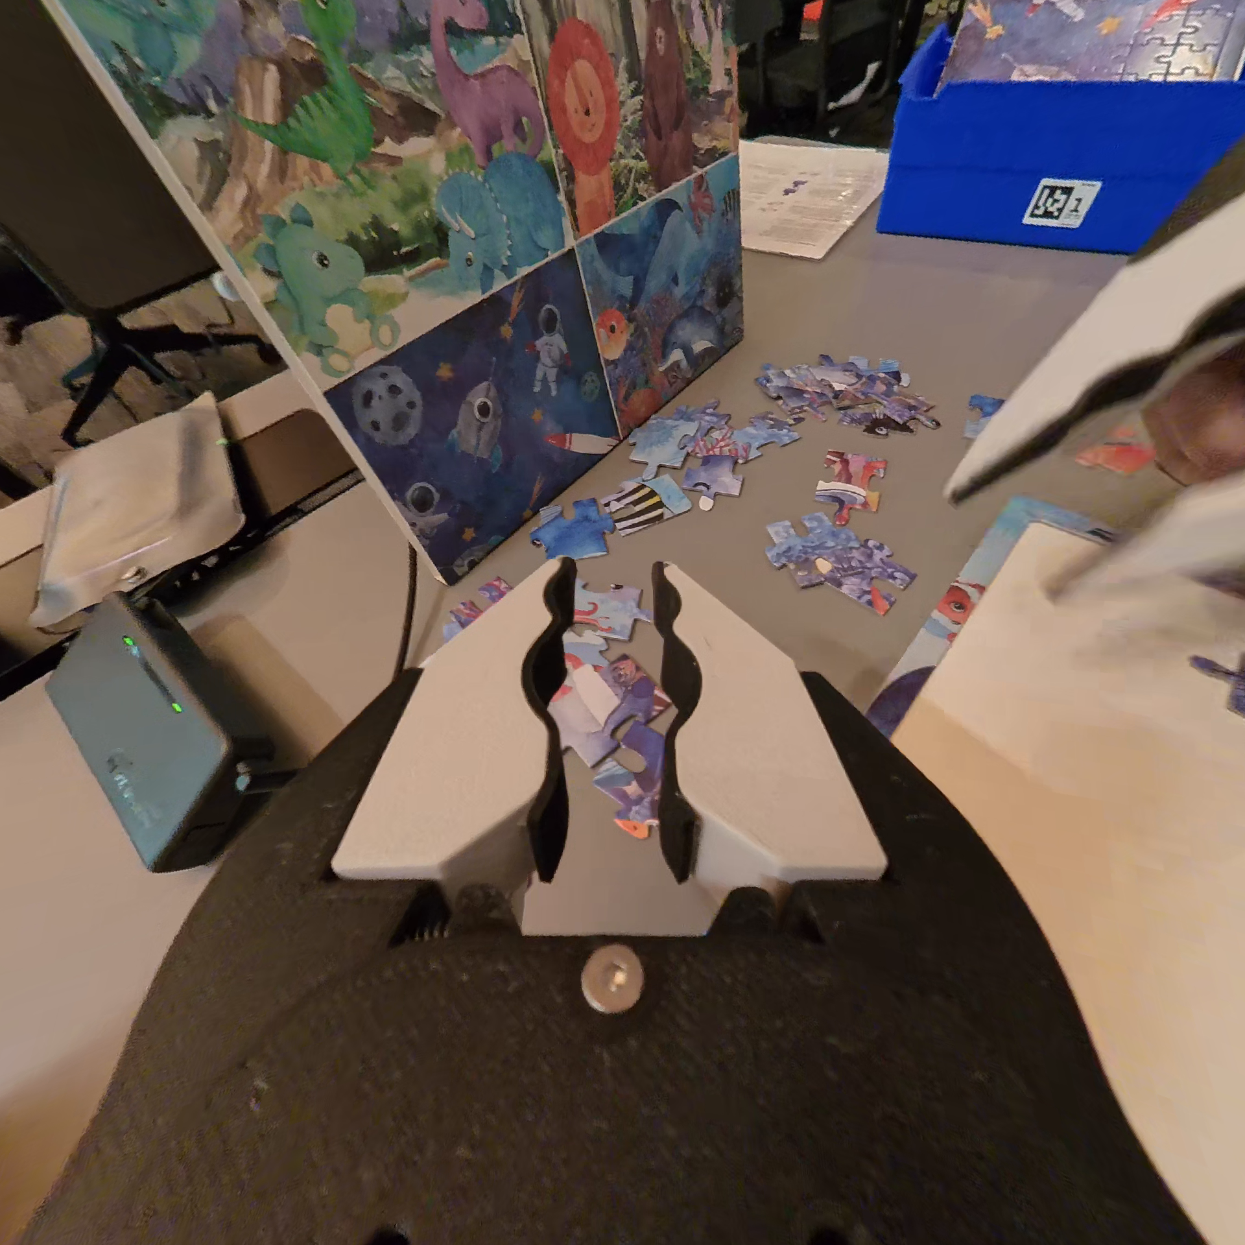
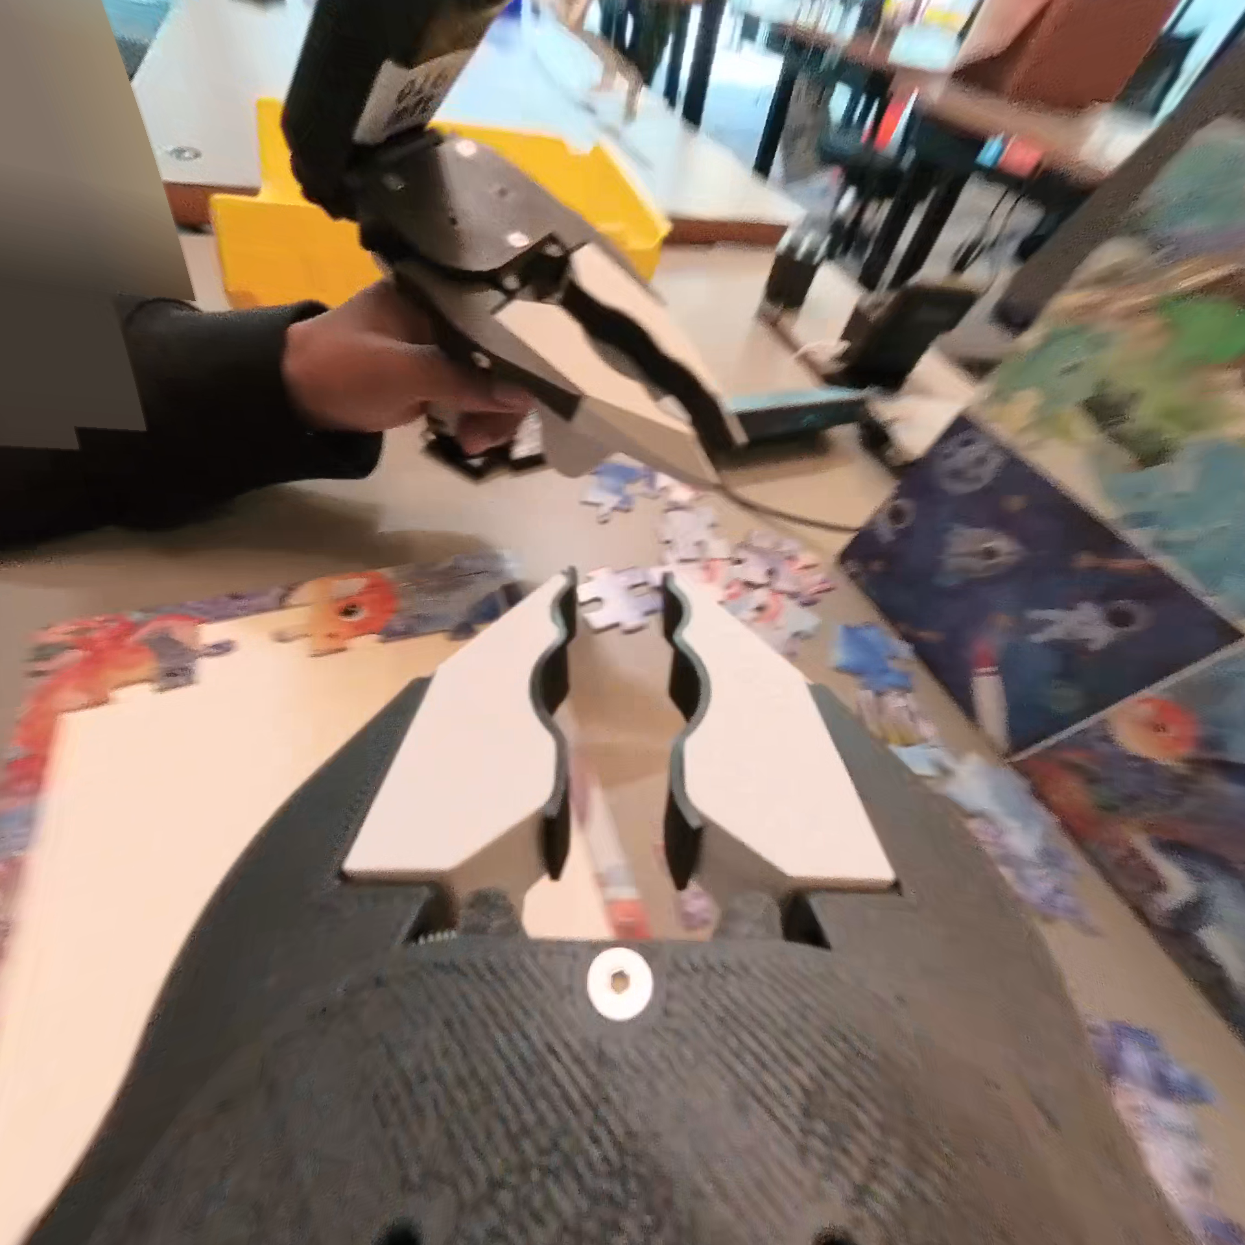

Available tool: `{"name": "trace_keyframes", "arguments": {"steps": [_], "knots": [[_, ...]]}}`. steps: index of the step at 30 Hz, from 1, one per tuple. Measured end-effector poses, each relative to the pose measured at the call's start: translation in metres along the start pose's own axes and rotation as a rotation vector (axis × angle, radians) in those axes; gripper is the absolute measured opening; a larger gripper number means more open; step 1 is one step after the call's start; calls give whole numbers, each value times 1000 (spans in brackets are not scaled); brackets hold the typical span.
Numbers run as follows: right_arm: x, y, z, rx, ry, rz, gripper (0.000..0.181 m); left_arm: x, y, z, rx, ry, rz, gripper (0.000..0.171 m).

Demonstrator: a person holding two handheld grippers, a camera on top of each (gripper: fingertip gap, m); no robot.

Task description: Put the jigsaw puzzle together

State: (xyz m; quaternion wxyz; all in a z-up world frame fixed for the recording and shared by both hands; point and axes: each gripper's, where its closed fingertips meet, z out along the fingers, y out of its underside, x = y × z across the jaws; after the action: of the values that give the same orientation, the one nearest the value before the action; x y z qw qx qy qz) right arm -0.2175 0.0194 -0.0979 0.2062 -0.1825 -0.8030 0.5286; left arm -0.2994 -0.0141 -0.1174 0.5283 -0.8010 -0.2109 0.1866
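Observation:
My left gripper (image 1: pixel 613 572) is open and empty, hovering over several loose blue puzzle pieces (image 1: pixel 613 714) on the grey table. More loose pieces (image 1: pixel 842 562) lie ahead of it. The pale puzzle board (image 1: pixel 1051 741), with a joined border strip (image 1: pixel 956 606), lies to its right. My right gripper (image 2: pixel 620 579) is open and empty above the board (image 2: pixel 202 775), whose far edge holds joined orange and red pieces (image 2: pixel 343 606). A loose piece (image 2: pixel 616 599) lies beyond its tips. The right gripper appears blurred in the left wrist view (image 1: pixel 1004 539). The left gripper (image 2: pixel 724 458) appears in the right wrist view, hand-held.
The picture-covered puzzle box (image 1: pixel 471 269) stands upright behind the pieces, also in the right wrist view (image 2: pixel 1051 593). A blue bin (image 1: pixel 1010 155) and a paper sheet (image 1: pixel 808 195) are at the back. A dark device (image 1: pixel 141 741) lies left. A yellow bin (image 2: pixel 296 249) sits beyond the hand. There is about 9 cm between the tips of the two grippers. The dark device (image 1: pixel 141 741) is closer to my left gripper, around 20 cm from its tips; the right tips are 30 cm off.

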Motion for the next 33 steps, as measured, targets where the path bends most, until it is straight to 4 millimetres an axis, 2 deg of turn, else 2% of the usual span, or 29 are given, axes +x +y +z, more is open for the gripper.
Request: {"name": "trace_keyframes", "arguments": {"steps": [2,4,8,20,24,27,30,33], "knots": [[28,7,-16,115,103,-64,0,-4,-1,-1,21,-16,8,15],[48,18,-33,171,199,-62,0,-7,1,0,30,-26,12,12],[73,34,-53,142,280,-41,0,-8,4,2,34,-30,16,10],[107,33,-107,177,448,-39,0,-13,11,6,16,-50,26,10],[124,48,-119,178,475,44,0,-46,7,-11,8,-188,94,9],[135,56,-127,186,501,103,0,-69,3,-27,29,-246,69,8],[140,58,-133,218,503,152,0,-80,3,-36,53,-242,24,1],[143,61,-136,229,508,179,0,-82,7,-36,54,-222,-7,0]]}}
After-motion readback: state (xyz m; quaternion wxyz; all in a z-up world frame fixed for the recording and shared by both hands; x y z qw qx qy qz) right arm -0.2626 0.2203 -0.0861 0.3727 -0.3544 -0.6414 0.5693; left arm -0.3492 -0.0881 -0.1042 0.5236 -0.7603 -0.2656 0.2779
